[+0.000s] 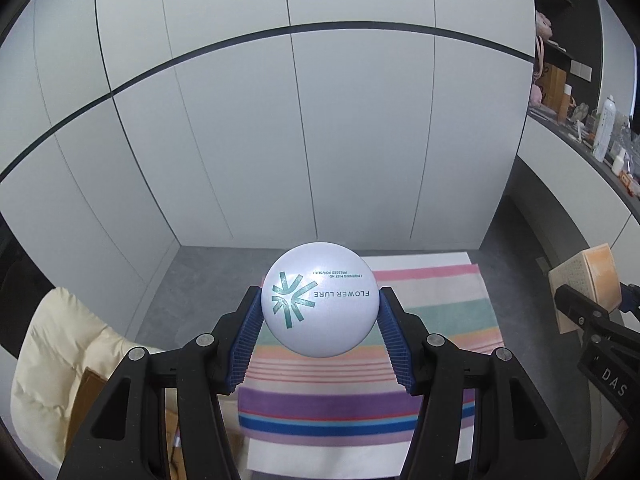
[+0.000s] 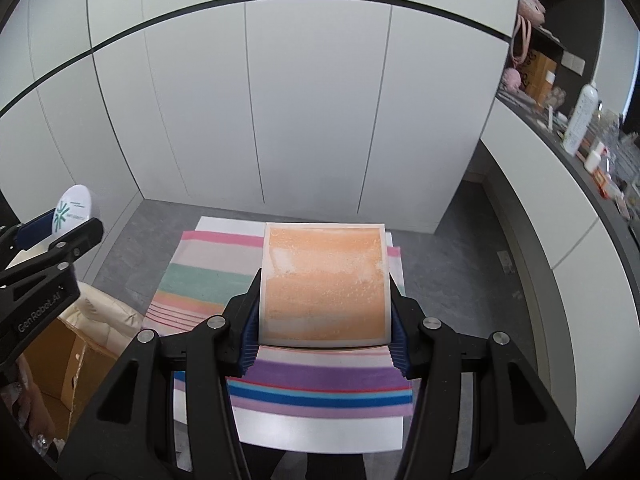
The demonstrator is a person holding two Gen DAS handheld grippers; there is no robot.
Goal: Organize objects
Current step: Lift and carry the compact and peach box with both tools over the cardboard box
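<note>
My left gripper (image 1: 320,304) is shut on a round white powder compact (image 1: 320,299) with a green star logo, held up above the striped cloth (image 1: 440,308). Both blue pads press its sides. My right gripper (image 2: 325,304) is shut on an orange box (image 2: 325,280) with a white rim, gripped by its two long sides over the same striped cloth (image 2: 200,276). In the right wrist view the compact (image 2: 74,210) and the left gripper show at the far left. The left wrist view has the orange box (image 1: 586,284) and the right gripper at its right edge.
A small white table (image 2: 320,428) carries the striped cloth. White wardrobe doors (image 1: 280,140) stand behind it. A cream cushion (image 1: 52,360) and a cardboard box (image 2: 68,356) lie at the left. A dark counter (image 2: 592,160) with bottles and clutter runs along the right.
</note>
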